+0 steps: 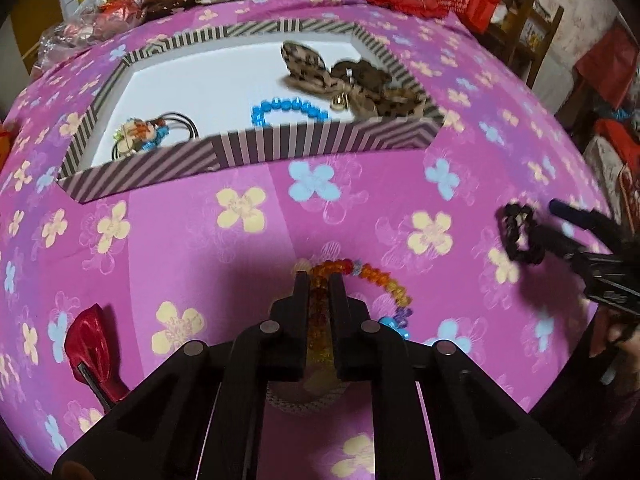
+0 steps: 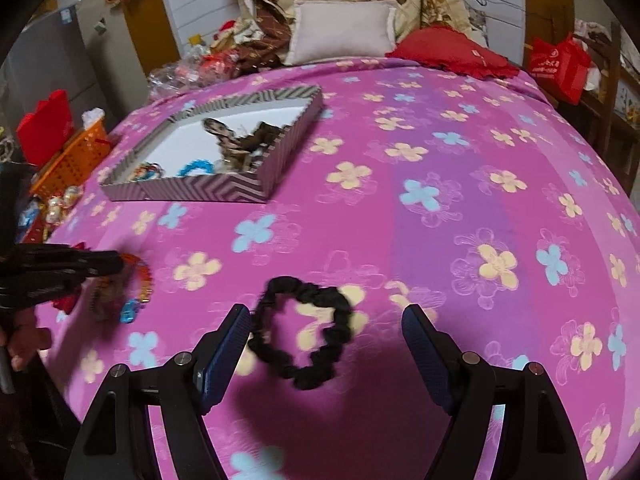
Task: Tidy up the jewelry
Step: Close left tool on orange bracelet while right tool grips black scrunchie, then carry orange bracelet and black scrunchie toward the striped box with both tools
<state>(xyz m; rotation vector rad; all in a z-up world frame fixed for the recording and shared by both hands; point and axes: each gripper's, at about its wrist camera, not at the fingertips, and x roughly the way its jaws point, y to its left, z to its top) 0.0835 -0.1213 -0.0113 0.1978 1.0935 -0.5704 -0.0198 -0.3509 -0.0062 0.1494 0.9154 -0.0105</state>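
On the pink flowered bedspread [image 1: 248, 272], far left, a red hair clip [image 1: 90, 350] lies alone. Next along, the left gripper [image 1: 320, 280] is clamped tight on an amber bead bracelet [image 1: 384, 280], its strand pinched between the fingers. Behind sits the striped box [image 1: 256, 148], a blue bracelet [image 1: 290, 109] and leopard-print clips [image 1: 352, 80] inside. To the right, the right gripper [image 2: 326, 320] hangs wide open around a black scrunchie [image 2: 304, 336] lying flat, nothing blocking it.
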